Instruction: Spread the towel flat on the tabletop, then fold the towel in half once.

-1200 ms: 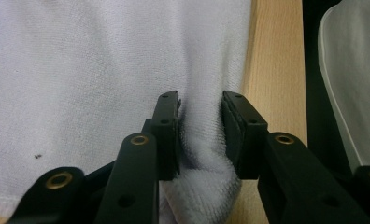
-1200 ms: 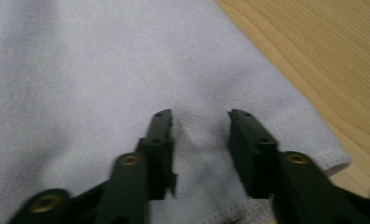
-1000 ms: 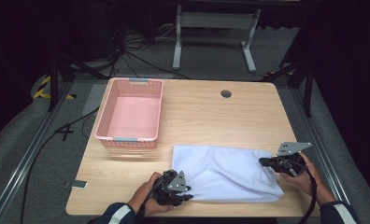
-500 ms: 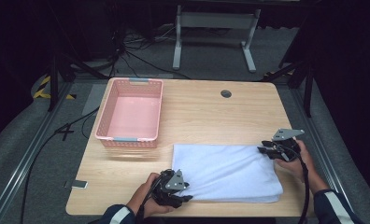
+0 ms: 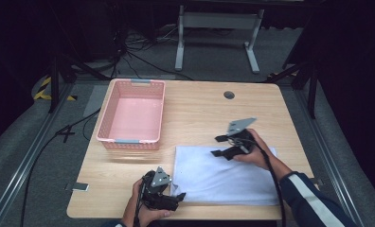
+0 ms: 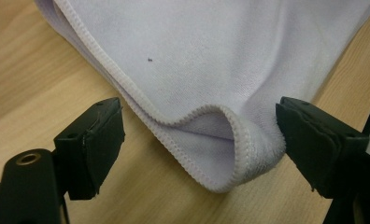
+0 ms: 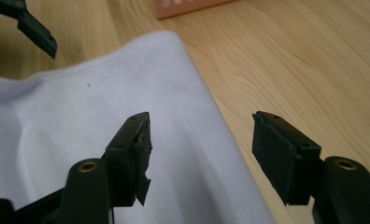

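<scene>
A folded white cloth (image 5: 223, 175) lies flat on the wooden table (image 5: 200, 109), toward the front. My left gripper (image 5: 178, 198) sits at its near-left corner. In the left gripper view the curled hemmed corner (image 6: 211, 140) lies between the jaws of the gripper (image 6: 199, 144), which have just been opening and stand open, pads off the fabric. My right gripper (image 5: 218, 145) hovers over the cloth's far edge. Its jaws have also just been opening, and the right gripper (image 7: 202, 144) is open with nothing held, above the cloth (image 7: 80, 130) and its edge.
A pink plastic basket (image 5: 131, 142) stands empty on the table's left half, and its corner (image 7: 188, 7) shows beyond the cloth in the right gripper view. Bare wood stretches behind the cloth to a cable hole (image 5: 229, 95). A small tag (image 5: 80, 187) sits at the front-left edge.
The right gripper has let go at the cloth's far-right corner and swung left along the far edge. The left gripper's jaws have spread off the near-left corner, staying roughly in place.
</scene>
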Tool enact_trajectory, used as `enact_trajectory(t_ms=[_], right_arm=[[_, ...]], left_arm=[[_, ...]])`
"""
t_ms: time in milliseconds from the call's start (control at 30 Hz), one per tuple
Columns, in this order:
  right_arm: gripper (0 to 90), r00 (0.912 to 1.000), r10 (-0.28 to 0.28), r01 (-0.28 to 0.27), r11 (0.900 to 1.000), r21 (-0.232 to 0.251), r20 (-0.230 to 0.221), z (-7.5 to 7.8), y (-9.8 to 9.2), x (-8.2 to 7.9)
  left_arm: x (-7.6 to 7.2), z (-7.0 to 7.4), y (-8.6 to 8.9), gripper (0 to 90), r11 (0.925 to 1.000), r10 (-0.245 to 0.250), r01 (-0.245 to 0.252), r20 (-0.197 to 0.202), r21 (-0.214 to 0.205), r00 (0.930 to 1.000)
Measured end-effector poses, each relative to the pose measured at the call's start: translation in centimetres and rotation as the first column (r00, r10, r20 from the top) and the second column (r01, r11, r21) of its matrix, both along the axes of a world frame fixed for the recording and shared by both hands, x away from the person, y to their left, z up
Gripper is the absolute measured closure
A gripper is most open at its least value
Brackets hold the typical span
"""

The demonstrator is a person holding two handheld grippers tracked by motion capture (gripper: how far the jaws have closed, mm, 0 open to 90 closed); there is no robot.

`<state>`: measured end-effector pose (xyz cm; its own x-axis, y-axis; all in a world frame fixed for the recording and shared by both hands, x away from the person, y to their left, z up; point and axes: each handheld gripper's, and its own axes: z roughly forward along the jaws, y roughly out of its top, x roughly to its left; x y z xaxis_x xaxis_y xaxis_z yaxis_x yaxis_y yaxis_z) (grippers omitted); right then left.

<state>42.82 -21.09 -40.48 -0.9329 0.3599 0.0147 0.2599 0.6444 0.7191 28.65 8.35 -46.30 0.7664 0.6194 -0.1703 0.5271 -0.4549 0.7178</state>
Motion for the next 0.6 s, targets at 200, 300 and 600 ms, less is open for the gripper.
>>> enact_trajectory(t_ms=[200, 300, 600], right_arm=[[31.9, 0.9912, 0.121, -0.126, 0.9867, -0.102, -0.054, -1.8, 7.5, 2.1], [29.2, 0.9896, 0.127, -0.135, 0.9814, -0.136, -0.067, -2.8, 9.3, 2.6], [20.3, 0.9864, 0.122, -0.142, 0.9699, -0.198, -0.11, -4.6, 11.4, 3.6]], left_arm=[[0.0, -0.8, -0.6, 14.3, 0.9978, 0.008, -0.007, -0.016, 0.066, 0.9998], [-0.3, -1.0, -1.1, 9.6, 0.9931, -0.025, 0.023, 0.015, 0.115, 0.9996], [-0.4, -1.2, -2.1, 4.3, 0.9855, -0.048, 0.039, 0.053, 0.165, 0.9974]])
